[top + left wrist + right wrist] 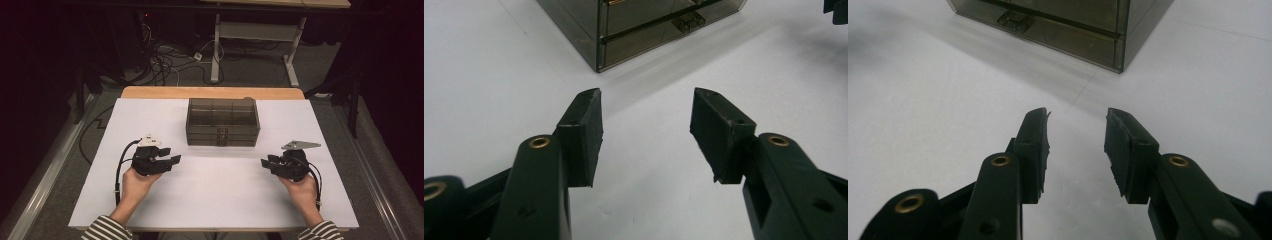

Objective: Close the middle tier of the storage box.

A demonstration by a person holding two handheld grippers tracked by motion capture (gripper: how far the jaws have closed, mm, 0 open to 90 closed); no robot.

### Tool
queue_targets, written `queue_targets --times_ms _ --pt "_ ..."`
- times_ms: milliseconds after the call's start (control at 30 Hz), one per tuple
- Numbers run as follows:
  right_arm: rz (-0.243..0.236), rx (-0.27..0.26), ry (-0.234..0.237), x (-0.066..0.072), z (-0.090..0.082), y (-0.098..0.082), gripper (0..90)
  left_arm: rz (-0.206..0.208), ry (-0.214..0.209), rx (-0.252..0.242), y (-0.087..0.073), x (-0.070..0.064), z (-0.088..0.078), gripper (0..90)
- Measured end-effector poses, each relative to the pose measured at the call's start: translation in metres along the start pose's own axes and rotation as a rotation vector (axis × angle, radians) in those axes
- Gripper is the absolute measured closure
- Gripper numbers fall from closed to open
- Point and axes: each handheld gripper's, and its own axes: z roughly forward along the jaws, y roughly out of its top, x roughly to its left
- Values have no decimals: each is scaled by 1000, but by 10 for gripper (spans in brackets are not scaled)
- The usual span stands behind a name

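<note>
Two tools flank a smoked-plastic box standing closed at the middle of the white worktop, well ahead of both. Risk, as judged: the box looks light, so a push at its front latch from one side alone could slide or tip it. Left tool: jaws spread wide, empty, touching nothing. Right tool: jaws parted somewhat less, likewise empty and clear of the box.
</note>
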Motion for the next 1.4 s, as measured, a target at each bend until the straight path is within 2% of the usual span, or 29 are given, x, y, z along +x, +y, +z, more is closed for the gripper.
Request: queue_targets --times_ms 533,867,1400 --pt "10 -28 -3 0 -9 -10 578 -11 -11 -58 -13 -1 -13 447" --pt "12 -42 -4 0 -13 -14 562 -3 -3 -75 -19 -1 -20 438" --pt "15 -60 9 2 -19 -21 532 -17 -1 -107 -33 0 -35 421"
